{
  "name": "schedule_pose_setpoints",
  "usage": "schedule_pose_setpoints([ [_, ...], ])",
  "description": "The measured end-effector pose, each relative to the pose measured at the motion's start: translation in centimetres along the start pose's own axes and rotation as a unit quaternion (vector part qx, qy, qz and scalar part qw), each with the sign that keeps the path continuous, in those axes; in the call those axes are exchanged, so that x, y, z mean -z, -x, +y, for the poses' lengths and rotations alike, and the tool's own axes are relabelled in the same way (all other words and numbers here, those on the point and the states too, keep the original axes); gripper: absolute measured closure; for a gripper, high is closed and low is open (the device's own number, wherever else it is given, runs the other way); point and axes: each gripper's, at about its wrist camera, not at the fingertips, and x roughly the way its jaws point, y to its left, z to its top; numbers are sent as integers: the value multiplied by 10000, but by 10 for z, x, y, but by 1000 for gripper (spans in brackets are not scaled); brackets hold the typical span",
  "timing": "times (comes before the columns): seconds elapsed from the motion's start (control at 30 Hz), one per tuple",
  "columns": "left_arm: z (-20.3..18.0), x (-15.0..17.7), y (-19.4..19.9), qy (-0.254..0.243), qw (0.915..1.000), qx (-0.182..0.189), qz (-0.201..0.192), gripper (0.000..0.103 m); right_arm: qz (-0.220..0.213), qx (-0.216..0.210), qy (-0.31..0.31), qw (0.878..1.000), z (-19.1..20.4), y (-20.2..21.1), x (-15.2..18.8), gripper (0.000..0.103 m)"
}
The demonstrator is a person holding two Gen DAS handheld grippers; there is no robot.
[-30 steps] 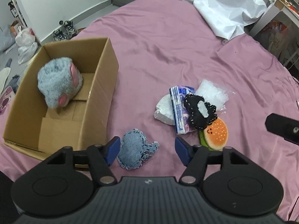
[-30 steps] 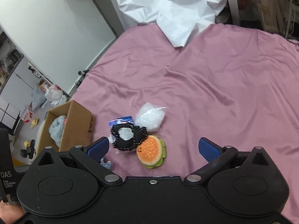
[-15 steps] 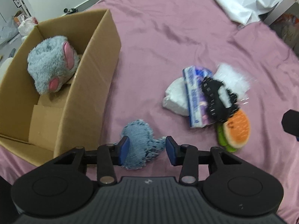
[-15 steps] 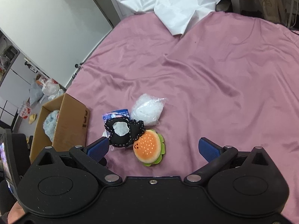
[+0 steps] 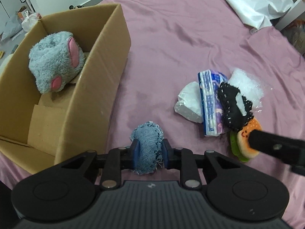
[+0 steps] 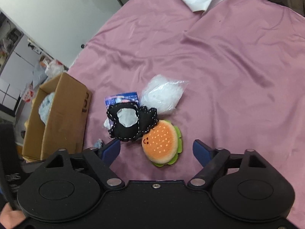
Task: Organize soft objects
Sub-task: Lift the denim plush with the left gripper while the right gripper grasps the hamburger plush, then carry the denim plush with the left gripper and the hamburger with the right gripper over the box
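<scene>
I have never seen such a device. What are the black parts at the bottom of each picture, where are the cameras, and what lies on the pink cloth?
The black parts are two-finger tools that a person holds, one per hand. Each carries a camera looking forward along its blue fingers.

In the left view, the left hand-held gripper is shut on a denim pouch. Beside it stands a cardboard box holding a grey plush toy.

In the right view, the right hand-held gripper is open above a burger plush. Nearby on the pink sheet lie a black stitched pouch, a tissue pack and a clear bag of white stuffing.
</scene>
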Motion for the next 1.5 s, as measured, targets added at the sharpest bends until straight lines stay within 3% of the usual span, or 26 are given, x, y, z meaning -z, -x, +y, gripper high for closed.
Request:
schedule_pose_setpoints([
  [0.43,16,-6,22,208,9982,552,-118,81,168,801,737,9939,22,-32,2,27],
  [0.5,18,-7,27,240,9978,594,-154,81,199,923,895,9915,26,-37,3,35],
  [0.63,20,-7,39,267,9970,680,-247,81,158,1189,1138,9862,30,-38,5,61],
  [1.2,35,-6,96,212,9947,638,-772,81,-755,927,475,9917,23,24,12,65],
  [1.5,41,-12,127,192,9919,593,-1111,81,-1243,704,540,9883,39,47,14,65],
])
